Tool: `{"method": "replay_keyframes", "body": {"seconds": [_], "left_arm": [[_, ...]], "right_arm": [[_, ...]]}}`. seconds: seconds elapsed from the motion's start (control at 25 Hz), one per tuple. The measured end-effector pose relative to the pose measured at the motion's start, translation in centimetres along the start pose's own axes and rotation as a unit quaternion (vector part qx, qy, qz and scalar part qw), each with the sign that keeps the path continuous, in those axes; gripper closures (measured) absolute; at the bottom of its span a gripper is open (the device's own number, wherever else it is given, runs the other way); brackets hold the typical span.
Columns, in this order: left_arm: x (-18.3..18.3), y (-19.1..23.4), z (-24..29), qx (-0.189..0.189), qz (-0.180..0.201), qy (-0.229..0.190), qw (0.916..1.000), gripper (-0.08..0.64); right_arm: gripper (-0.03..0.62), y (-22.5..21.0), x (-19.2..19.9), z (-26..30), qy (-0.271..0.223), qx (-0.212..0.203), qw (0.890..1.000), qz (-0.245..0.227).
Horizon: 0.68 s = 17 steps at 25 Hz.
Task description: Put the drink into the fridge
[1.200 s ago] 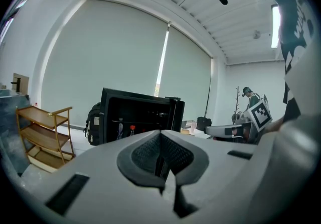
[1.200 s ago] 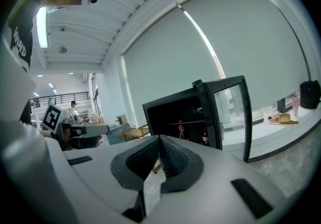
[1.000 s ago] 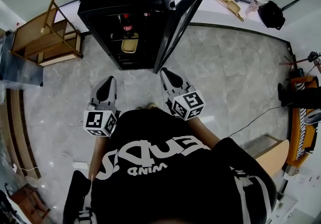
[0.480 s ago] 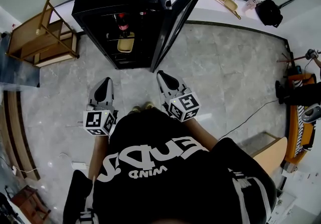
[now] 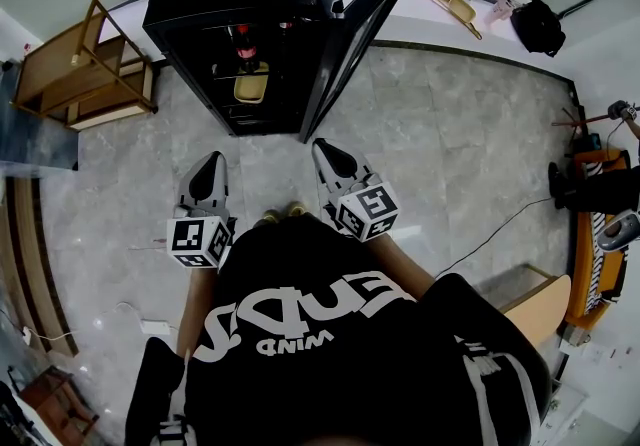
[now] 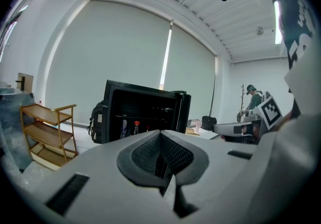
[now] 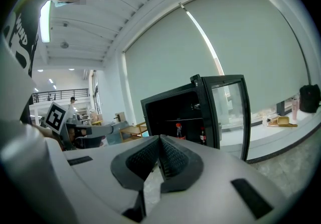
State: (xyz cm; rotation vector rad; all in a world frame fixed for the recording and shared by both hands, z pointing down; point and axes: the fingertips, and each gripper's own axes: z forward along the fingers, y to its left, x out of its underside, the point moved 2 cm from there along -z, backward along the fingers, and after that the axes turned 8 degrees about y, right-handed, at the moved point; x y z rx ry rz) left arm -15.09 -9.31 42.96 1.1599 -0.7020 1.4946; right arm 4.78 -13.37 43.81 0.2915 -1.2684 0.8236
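A black fridge (image 5: 245,24) stands ahead with its glass door (image 5: 360,34) swung open to the right. On a shelf inside stands a red-capped drink bottle (image 5: 242,46), which also shows as a bottle (image 7: 178,131) in the right gripper view and as a bottle (image 6: 135,127) in the left gripper view. My left gripper (image 5: 209,166) and right gripper (image 5: 325,151) hang side by side a step short of the fridge. Both are shut with nothing between their jaws.
A wooden shelf rack (image 5: 85,64) stands left of the fridge. A black backpack (image 6: 96,122) leans against the fridge's left side. A low ledge (image 5: 470,14) along the back wall carries small items and a dark bag (image 5: 540,26). A cable (image 5: 500,234) crosses the grey floor at right.
The view has drawn back a little from the fridge over the last second. Both grippers stay shut and empty in the same places.
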Motion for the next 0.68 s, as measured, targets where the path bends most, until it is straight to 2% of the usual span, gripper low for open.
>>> {"method": "replay_keyframes", "body": {"seconds": [0.4,0.68], "left_arm": [[0.2,0.5,-0.2,-0.009,-0.01,0.009,0.9999,0.552],[-0.2,1.1,-0.6,-0.013,0.002,-0.007,0.9999,0.552]], "right_arm": [[0.568,0.2,0.0,0.3,0.0,-0.003,1.0,0.0],[0.568,0.6,-0.1,0.7,0.003,-0.007,1.0,-0.004]]}}
